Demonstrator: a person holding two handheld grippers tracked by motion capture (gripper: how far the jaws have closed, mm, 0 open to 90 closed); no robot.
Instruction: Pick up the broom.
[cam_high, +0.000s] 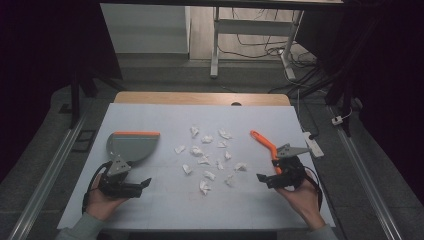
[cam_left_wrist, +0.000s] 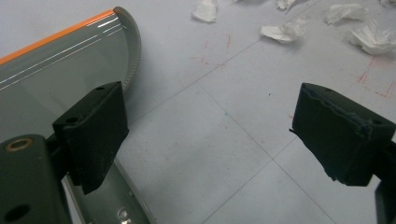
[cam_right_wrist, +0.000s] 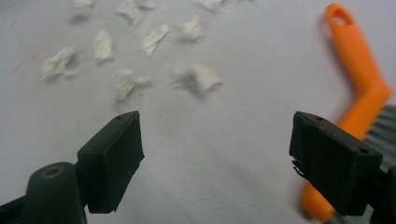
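Both jaws of my right gripper (cam_high: 267, 179) stand wide apart, holding nothing, just left of the orange brush (cam_high: 265, 143). My left gripper (cam_high: 134, 186) gapes too, near the dustpan (cam_high: 131, 145). Paper scraps (cam_high: 207, 155) lie scattered between. Closing now, I'd likely miss the handle or nudge it sideways. The bristles are hidden behind my right gripper.

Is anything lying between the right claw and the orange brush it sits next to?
Nothing visible does. The right claw is open beside the orange brush, whose handle lies just past one jaw on the bare white mat. The paper scraps lie off toward the mat's middle.
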